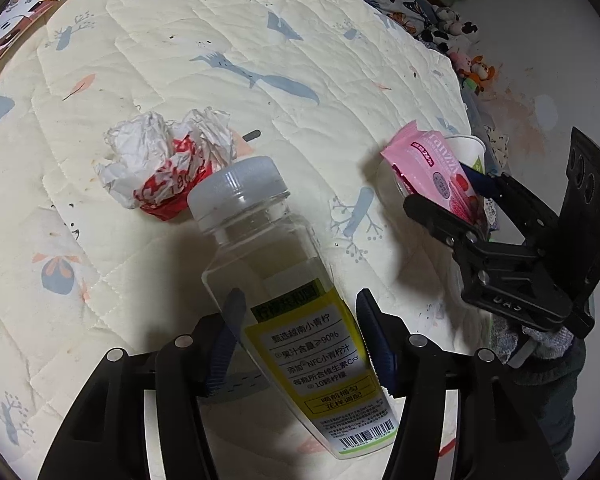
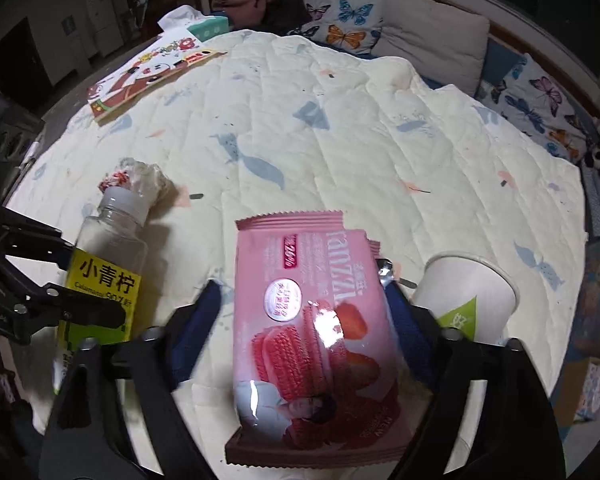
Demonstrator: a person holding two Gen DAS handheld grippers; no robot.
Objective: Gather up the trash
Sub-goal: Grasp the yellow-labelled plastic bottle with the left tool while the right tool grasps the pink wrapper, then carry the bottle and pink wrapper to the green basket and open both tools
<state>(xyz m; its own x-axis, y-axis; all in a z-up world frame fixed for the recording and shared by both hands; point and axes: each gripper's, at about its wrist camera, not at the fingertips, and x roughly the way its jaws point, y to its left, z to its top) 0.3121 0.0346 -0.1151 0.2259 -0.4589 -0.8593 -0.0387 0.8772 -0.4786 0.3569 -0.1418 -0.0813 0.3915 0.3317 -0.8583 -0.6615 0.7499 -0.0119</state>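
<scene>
My left gripper (image 1: 300, 332) is shut on a clear plastic bottle (image 1: 284, 280) with a white cap and yellow label, held above the quilt; the bottle also shows in the right wrist view (image 2: 108, 264). My right gripper (image 2: 308, 304) is shut on a pink wafer wrapper (image 2: 312, 328), also seen at the right in the left wrist view (image 1: 436, 168). A white paper cup (image 2: 464, 292) lies just right of the right gripper's finger. A crumpled white and red paper wrapper (image 1: 164, 160) lies on the quilt beyond the bottle.
A cream quilted blanket (image 1: 260, 60) covers the bed. A picture book (image 2: 148, 76) and a tissue box (image 2: 208, 26) lie at its far left edge. Butterfly pillows (image 2: 340, 16) and plush toys (image 1: 456, 36) line the far side.
</scene>
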